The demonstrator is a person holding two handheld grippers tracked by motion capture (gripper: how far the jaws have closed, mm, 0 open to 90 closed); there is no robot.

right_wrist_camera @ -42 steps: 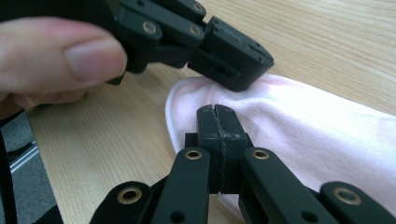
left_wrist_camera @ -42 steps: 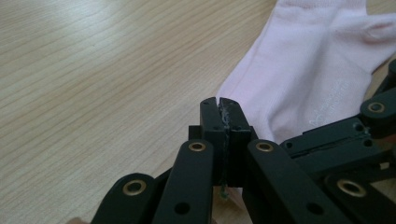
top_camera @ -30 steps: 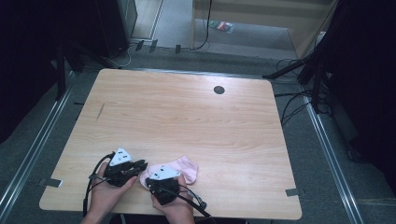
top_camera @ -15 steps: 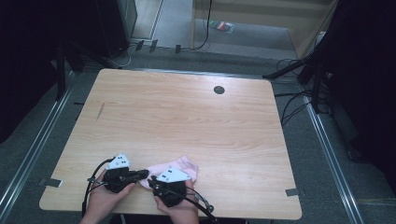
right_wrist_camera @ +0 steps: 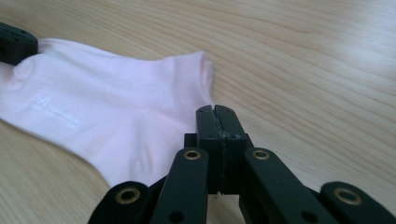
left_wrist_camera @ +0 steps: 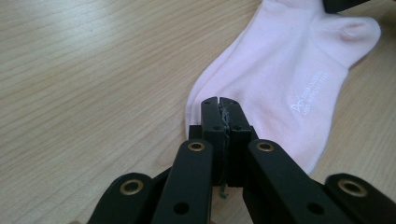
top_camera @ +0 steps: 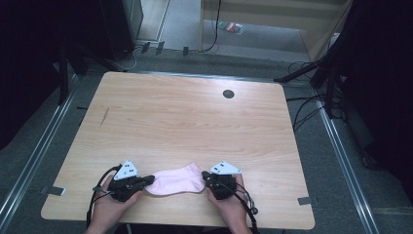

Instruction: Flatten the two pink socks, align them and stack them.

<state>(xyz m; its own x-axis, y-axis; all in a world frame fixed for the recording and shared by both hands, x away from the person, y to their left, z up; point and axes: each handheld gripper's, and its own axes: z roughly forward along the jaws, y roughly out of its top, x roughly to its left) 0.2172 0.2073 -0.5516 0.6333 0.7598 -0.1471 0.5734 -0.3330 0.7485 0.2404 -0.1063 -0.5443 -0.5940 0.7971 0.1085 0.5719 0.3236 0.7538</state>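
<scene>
High view: a pale pink cotton ankle sock (top_camera: 176, 179) lies flat near the near edge of the light wooden table (top_camera: 185, 122), stretched left to right between the two hands. The left gripper (top_camera: 146, 181), black with a grey three-cornered plate on top, meets the sock's left end; the right gripper (top_camera: 204, 176), of the same build, meets its right end. A small round dark hole (top_camera: 228, 93) sits in the table top, far right of centre, well apart from the sock.

Left gripper view: the left gripper (left_wrist_camera: 219, 103) has its jaws pressed fully together at the sock's (left_wrist_camera: 280, 70) edge; a thin fold of cloth appears to be pinched in the seam between the pads. The sock runs off to the far right, with small white lettering (left_wrist_camera: 308, 93) printed on it.

Right gripper view: the right gripper (right_wrist_camera: 215, 112) has its jaws likewise closed tight over the sock's (right_wrist_camera: 102, 112) near-right edge; whether cloth sits between the pads cannot be told. The sock lies flat, reaching left to the other gripper's black tip.
</scene>
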